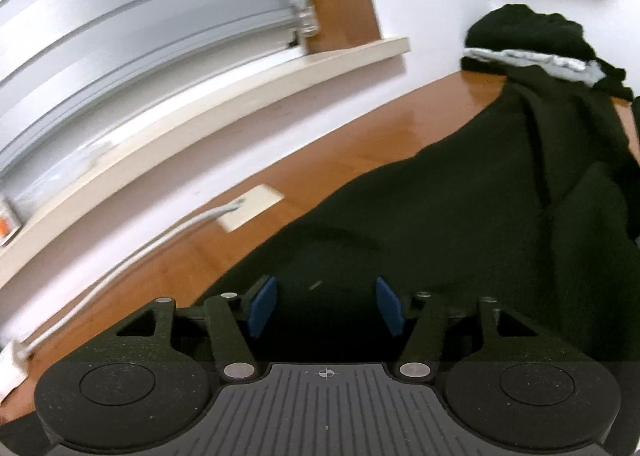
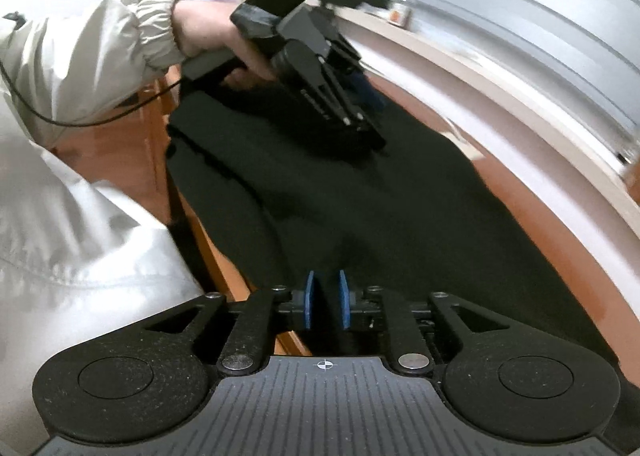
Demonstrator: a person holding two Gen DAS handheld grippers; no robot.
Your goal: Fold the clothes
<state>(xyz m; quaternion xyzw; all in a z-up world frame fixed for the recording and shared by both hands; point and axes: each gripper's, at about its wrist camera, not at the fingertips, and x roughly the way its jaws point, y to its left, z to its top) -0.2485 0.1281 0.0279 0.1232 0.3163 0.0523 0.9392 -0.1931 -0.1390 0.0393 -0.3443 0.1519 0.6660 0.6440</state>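
A large dark, nearly black fabric garment (image 1: 460, 216) lies spread over the glossy orange-brown wooden worktop (image 1: 360, 136), filling the lower right of the left wrist view and the centre of the right wrist view (image 2: 380, 216). In the right wrist view one edge of it hangs over the worktop's near edge at left of centre.

At the upper right of the left wrist view a heap of more dark clothing (image 1: 528, 32) with a light grey knitted band across it sits at the far end of the worktop, against the white wall.

The left tool (image 1: 326, 304) hovers low over the garment with its blue pads (image 1: 262, 306) well apart and no cloth between them; whether the tips touch the fabric cannot be told. The right wrist view shows the same tool (image 2: 360, 112), blurred, in the upper centre, held by a hand (image 2: 212, 32) coming out of a pale beige jacket sleeve (image 2: 100, 44).

The right tool (image 2: 326, 302) has its blue pads slightly apart with a narrow gap, and nothing is clamped between them.

A white cable (image 1: 120, 264) runs to a cream wall plate (image 1: 250, 208) at left, below a cream sill (image 1: 200, 112) and grey shutter slats (image 1: 120, 36).
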